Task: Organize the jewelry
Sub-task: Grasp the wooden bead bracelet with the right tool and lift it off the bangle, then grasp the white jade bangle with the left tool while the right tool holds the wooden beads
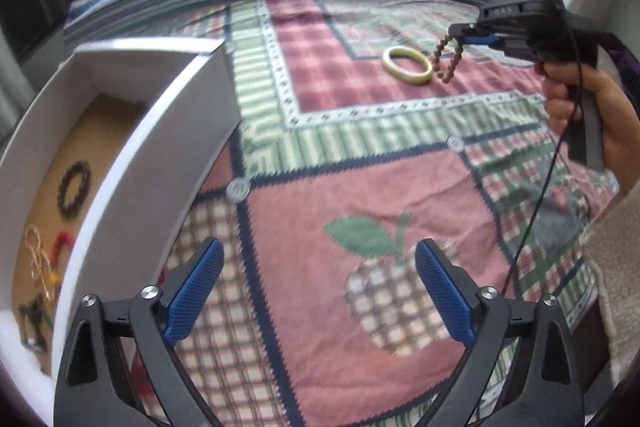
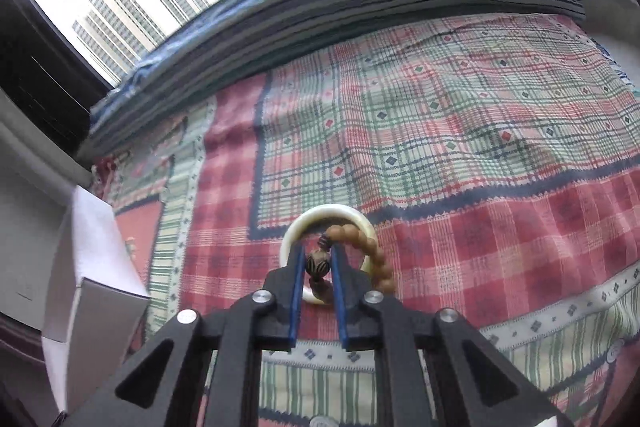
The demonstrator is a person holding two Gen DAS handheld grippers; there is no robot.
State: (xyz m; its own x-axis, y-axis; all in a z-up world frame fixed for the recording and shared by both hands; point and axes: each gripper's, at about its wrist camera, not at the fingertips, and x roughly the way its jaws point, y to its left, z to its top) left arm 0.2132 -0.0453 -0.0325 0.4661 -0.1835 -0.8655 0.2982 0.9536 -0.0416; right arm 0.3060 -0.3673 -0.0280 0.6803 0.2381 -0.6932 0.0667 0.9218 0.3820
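The bead bracelet (image 2: pixel 362 253) hung pinched in the right tongs (image 2: pixel 318 261), just above the pale bangle (image 1: pixel 407 64) lying on the patchwork cloth (image 1: pixel 360 195). Well left of the bangle stood the white box (image 1: pixel 132 163) holding jewelry. The left tongs (image 1: pixel 320 291) gaped wide, gripping nothing.

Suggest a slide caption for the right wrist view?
Right gripper pinches a brown beaded bracelet above a cream bangle on the patchwork cloth.

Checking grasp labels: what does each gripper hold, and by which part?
Right gripper pinches the brown bead bracelet at its large carved bead. Left gripper holds nothing.
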